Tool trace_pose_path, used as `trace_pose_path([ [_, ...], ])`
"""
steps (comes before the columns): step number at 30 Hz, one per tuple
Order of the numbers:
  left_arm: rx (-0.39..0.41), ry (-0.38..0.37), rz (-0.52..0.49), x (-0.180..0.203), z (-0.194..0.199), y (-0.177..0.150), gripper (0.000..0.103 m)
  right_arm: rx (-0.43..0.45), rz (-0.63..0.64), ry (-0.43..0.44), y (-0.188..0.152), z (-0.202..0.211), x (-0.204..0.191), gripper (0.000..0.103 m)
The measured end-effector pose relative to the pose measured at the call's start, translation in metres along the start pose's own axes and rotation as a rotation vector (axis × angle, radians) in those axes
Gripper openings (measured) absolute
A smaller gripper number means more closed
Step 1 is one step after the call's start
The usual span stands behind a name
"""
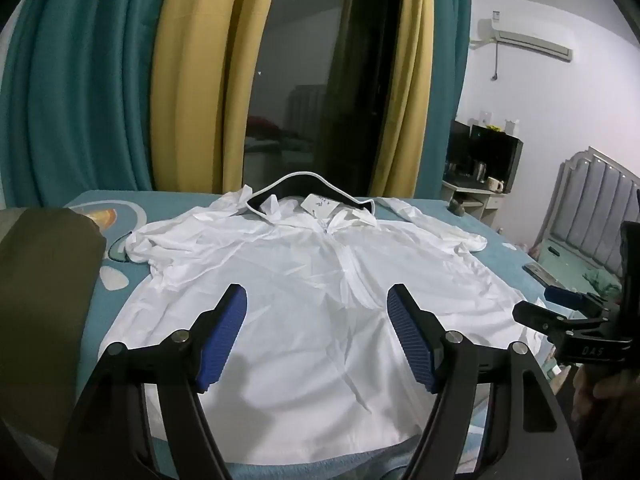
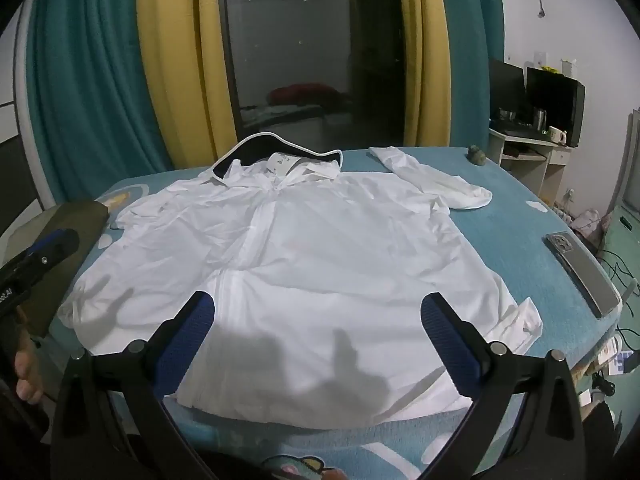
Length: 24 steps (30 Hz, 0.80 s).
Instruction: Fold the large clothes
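lying flat, the thin white zip-front hooded jacket [image 2: 320, 248] looked light, limp, slippery; best pinched at its 3 o'clock sleeve cuff [image 2: 476, 196]. left gripper [image 1: 318, 312] and right gripper [image 2: 318, 316] both hung spread, empty.

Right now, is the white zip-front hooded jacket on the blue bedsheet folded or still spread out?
Spread out. The white zip-front hooded jacket lies flat, front up, on the blue bedsheet, hood at the far end; its right sleeve lies angled outward. No fold yet.

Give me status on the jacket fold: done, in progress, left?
Done: white zip-front hooded jacket lies spread flat, front up, on the teal bedsheet. In hand: nothing; left gripper and right gripper hover open above its hem. Left: every fold; both sleeves are out to the sides.
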<state>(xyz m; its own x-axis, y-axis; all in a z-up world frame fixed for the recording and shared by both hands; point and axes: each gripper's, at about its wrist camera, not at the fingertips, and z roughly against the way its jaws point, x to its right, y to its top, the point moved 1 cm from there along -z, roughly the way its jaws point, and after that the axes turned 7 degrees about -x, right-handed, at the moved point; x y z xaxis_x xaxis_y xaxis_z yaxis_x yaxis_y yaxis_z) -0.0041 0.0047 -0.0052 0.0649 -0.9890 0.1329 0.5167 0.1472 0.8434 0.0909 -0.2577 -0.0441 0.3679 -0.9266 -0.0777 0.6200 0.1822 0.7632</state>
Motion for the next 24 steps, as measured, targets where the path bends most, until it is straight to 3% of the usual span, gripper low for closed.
trace_pose_path([
  [24, -0.025, 0.017, -0.018, 0.0085, 0.0002, -0.0017, 0.076, -0.003, -0.017, -0.008, -0.0023, 0.0027, 0.0036, 0.102],
])
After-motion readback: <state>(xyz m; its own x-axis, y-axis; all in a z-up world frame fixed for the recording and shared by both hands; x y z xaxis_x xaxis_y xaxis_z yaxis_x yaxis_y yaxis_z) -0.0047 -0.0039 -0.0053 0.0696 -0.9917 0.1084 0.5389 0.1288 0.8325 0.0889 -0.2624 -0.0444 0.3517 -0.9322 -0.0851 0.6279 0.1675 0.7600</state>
